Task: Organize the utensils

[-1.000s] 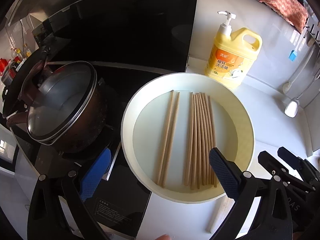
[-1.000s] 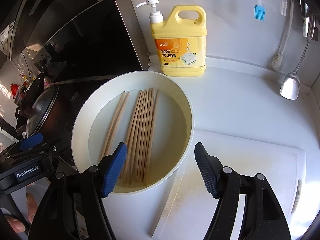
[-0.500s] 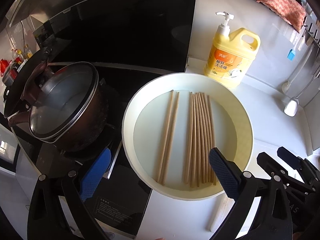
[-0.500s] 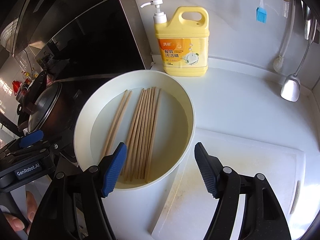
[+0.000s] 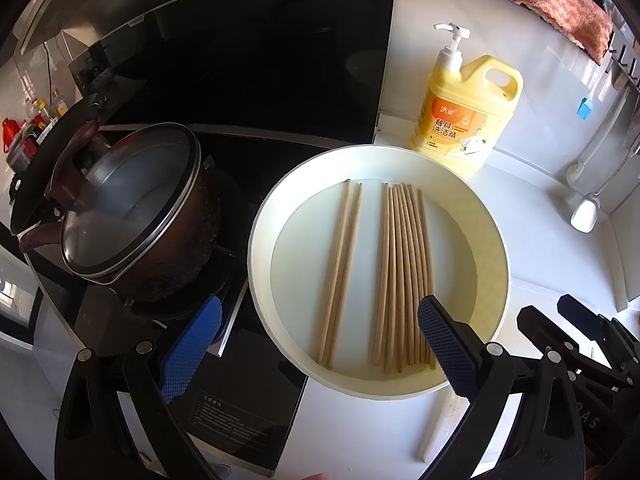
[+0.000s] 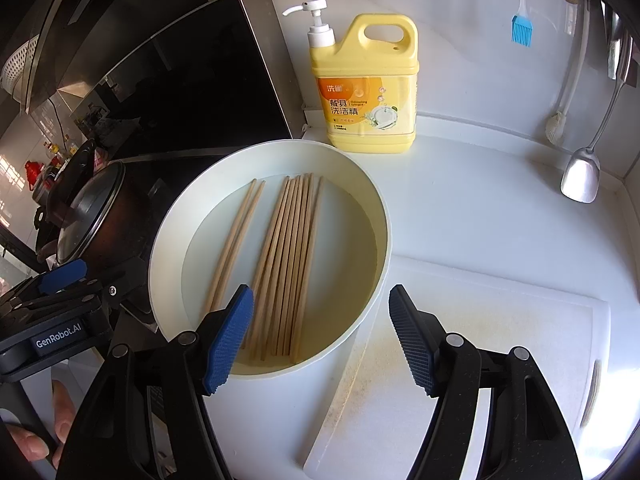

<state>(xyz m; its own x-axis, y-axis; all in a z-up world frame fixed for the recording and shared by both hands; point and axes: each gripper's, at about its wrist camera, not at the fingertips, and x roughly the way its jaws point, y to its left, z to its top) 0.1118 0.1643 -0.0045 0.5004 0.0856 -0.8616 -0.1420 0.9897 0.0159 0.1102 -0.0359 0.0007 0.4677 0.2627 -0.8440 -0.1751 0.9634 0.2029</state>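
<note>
A round cream basin (image 5: 494, 236) (image 6: 168, 248) sits on the white counter beside the stove. Inside it lie several wooden chopsticks: a pair (image 5: 340, 272) (image 6: 236, 240) apart on the left and a tight bundle (image 5: 404, 272) (image 6: 292, 256) to the right of it. My left gripper (image 5: 316, 340) hovers open above the basin's near left rim, nothing between its blue pads. My right gripper (image 6: 320, 336) hangs open over the basin's near right rim, also empty. In the right wrist view the left gripper's body shows at the lower left, a hand beneath it.
A lidded dark pot (image 5: 132, 208) (image 6: 88, 216) stands on the black stove left of the basin. A yellow detergent bottle (image 5: 466, 116) (image 6: 366, 88) stands behind it. A white cutting board (image 6: 480, 344) lies to the right. A steel spatula (image 6: 582, 176) and blue brush (image 6: 521, 28) hang on the wall.
</note>
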